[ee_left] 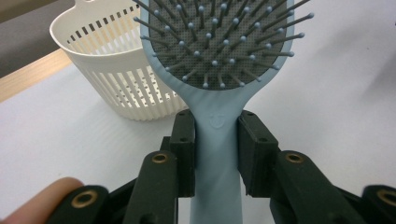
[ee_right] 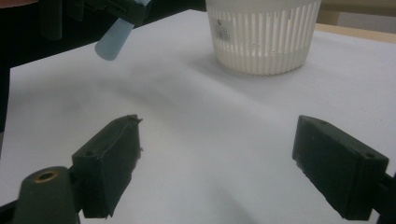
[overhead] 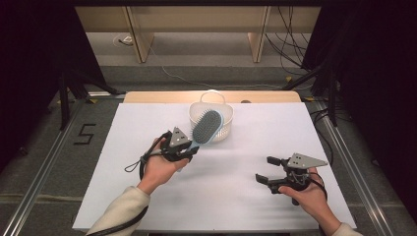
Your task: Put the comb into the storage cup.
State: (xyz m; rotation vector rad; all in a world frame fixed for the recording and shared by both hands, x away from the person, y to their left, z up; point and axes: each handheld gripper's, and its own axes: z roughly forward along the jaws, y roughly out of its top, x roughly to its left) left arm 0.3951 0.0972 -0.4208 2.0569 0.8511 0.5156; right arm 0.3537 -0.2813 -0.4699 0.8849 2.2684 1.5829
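Note:
My left gripper [overhead: 189, 147] is shut on the handle of a light blue hairbrush [overhead: 206, 127], which it holds above the table. The brush head [ee_left: 219, 42] has a grey pad with pins and hangs over the near rim of a white slotted basket [overhead: 223, 132]. In the left gripper view both pads [ee_left: 184, 149] press the brush handle [ee_left: 217, 158] from either side. My right gripper [overhead: 268, 169] rests low at the right of the table, open, with nothing between its pads [ee_right: 114, 161]. The handle's end [ee_right: 112, 44] shows at the top left of the right gripper view.
The white basket [ee_right: 264, 35] stands at the back middle of a white table sheet [overhead: 147, 196]. A wooden table edge [overhead: 162, 97] runs behind it. Black stands and cables flank the table on a grey floor.

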